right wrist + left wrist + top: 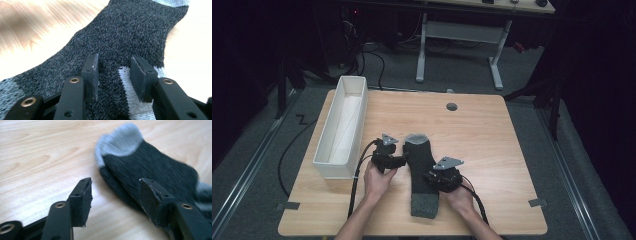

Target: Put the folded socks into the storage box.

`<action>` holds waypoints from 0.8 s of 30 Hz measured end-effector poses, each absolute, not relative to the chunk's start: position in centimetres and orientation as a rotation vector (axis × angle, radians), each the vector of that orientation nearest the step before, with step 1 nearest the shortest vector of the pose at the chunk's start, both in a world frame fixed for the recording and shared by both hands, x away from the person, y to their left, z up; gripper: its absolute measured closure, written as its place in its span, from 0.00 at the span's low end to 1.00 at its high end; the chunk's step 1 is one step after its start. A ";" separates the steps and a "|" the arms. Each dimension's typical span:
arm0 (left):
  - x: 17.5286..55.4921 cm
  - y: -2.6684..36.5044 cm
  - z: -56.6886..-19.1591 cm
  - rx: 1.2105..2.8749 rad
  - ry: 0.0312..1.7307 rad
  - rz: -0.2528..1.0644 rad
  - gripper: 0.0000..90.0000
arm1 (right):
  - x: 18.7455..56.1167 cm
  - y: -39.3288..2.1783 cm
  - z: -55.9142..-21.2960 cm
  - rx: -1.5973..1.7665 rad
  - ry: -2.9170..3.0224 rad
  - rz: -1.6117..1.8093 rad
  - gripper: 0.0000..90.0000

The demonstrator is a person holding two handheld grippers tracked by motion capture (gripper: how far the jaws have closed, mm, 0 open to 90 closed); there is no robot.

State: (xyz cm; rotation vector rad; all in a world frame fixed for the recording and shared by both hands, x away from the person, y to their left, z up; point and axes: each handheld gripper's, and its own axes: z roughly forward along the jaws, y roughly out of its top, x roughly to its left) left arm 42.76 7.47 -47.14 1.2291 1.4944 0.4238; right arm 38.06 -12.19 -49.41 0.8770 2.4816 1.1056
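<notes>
A dark grey sock with a light grey toe, heel and cuff lies flat on the wooden table, toe pointing away from me. My left gripper is at the sock's left edge. In the left gripper view its jaws stand open: one is over bare wood and the other over the sock, with the sock's edge in the gap and no pad pressing on it. My right gripper is over the heel. In the right gripper view its jaws are open just above the sock, straddling the light heel patch.
A long white bin stands along the table's left side, close to my left gripper. A round cable hole is at the back centre. Bare wood stretches to the right of the sock. The legs of another desk stand beyond the table.
</notes>
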 end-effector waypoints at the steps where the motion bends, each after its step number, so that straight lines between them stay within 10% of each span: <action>1: 43.0 7.6 -47.1 1.222 1.501 0.424 0.51 | 38.1 -12.3 -49.4 0.869 2.484 1.112 0.66; 13: 45.6 6.5 -46.8 1.244 1.505 0.468 0.54 | 37.9 -12.2 -49.4 0.849 2.487 1.094 0.67; 24: 46.9 5.0 -47.5 1.311 1.522 0.413 0.76 | 37.9 -12.2 -49.5 0.839 2.489 1.085 0.67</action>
